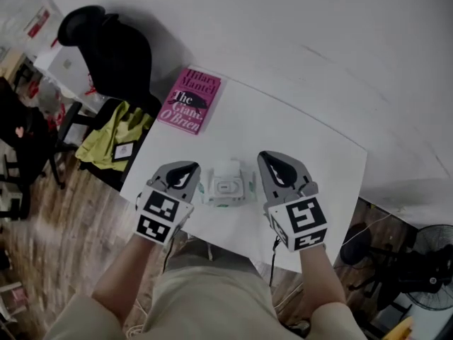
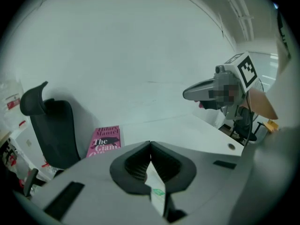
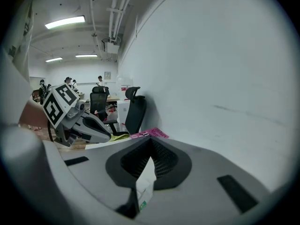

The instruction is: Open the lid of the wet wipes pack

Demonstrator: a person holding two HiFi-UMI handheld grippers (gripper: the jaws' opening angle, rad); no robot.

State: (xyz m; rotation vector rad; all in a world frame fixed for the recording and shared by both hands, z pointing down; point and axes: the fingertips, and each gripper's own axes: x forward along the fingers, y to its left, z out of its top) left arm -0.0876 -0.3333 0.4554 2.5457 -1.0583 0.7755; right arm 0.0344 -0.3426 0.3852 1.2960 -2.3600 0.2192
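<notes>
L tool (image 2: pixel 150 143), R tool (image 3: pixel 151 139): jaws together, nothing gripped; wipes pack (image 1: pixel 226 183) lies btwn them.

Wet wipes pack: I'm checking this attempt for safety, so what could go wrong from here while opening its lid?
1. The left gripper and right gripper flank the wet wipes pack with jaws together, neither gripping it. Tugging the lid could lift or drag the loose, soft pack.
2. The pack lies toward the near edge of the table, so a shove might slide it off.
</notes>
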